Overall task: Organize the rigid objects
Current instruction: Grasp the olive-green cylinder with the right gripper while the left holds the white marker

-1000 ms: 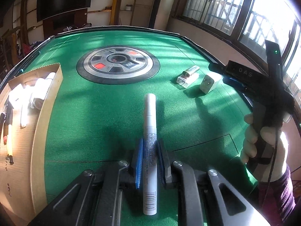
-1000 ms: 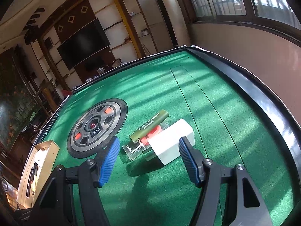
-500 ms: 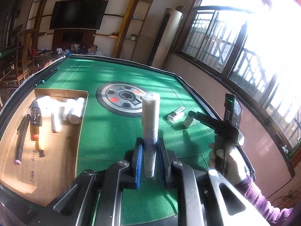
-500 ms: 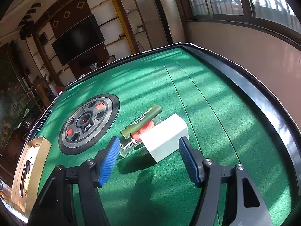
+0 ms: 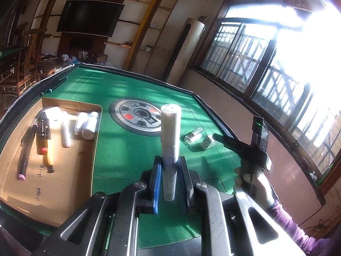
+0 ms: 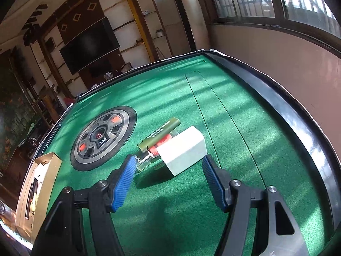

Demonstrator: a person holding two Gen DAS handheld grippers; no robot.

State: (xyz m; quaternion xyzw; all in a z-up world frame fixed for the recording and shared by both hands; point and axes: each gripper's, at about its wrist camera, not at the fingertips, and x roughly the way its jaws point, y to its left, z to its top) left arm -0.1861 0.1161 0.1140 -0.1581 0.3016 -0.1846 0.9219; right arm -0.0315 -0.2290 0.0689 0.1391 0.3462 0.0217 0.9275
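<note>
Upright, white marker clenched btwn left gripper jaws; right gripper jaws spread.

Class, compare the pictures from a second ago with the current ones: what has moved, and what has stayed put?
The left gripper, shut on the white marker, has lifted it off the green table. The right gripper stays open, nearer the white box. The cardboard tray is unchanged.

The bottom of the white marker is hidden between the blue pads. In front of the right jaws, the white box hides part of the clear case. Its small print is too tiny to read.
</note>
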